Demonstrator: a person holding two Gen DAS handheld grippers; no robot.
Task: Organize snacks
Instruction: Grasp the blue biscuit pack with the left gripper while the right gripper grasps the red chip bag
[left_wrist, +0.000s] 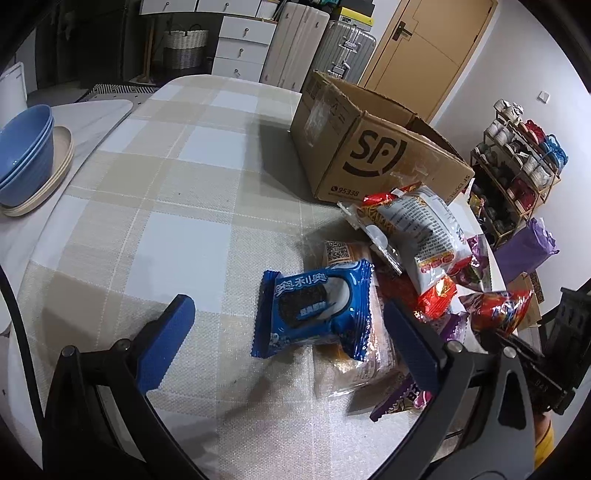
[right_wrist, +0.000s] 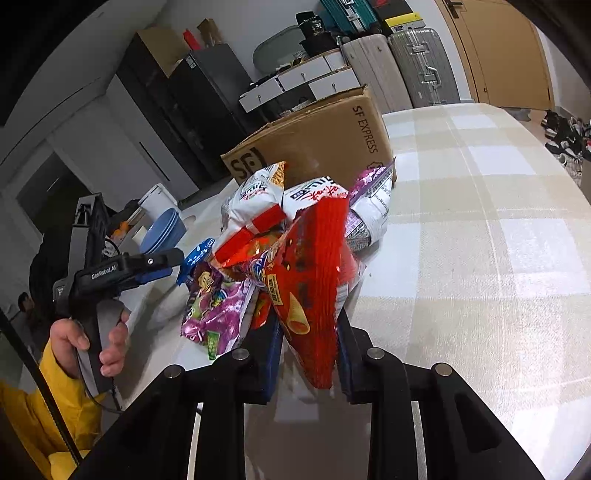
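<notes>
A pile of snack packets lies on the checked tablecloth in front of an open SF cardboard box (left_wrist: 373, 147). In the left wrist view my left gripper (left_wrist: 291, 339) is open, its blue pads either side of a blue Oreo packet (left_wrist: 314, 314) that rests on a clear-wrapped pastry (left_wrist: 354, 362). In the right wrist view my right gripper (right_wrist: 308, 354) is shut on a red snack bag (right_wrist: 314, 280) and holds it upright by its lower end. A purple packet (right_wrist: 214, 306) and white packets (right_wrist: 255, 199) lie behind it. The box (right_wrist: 317, 136) stands beyond.
Stacked blue bowls (left_wrist: 24, 151) on beige plates sit at the table's left edge. A rack of cups (left_wrist: 517, 173) stands off the table to the right. Suitcases and drawers line the far wall. The left hand-held gripper (right_wrist: 147, 266) shows in the right wrist view.
</notes>
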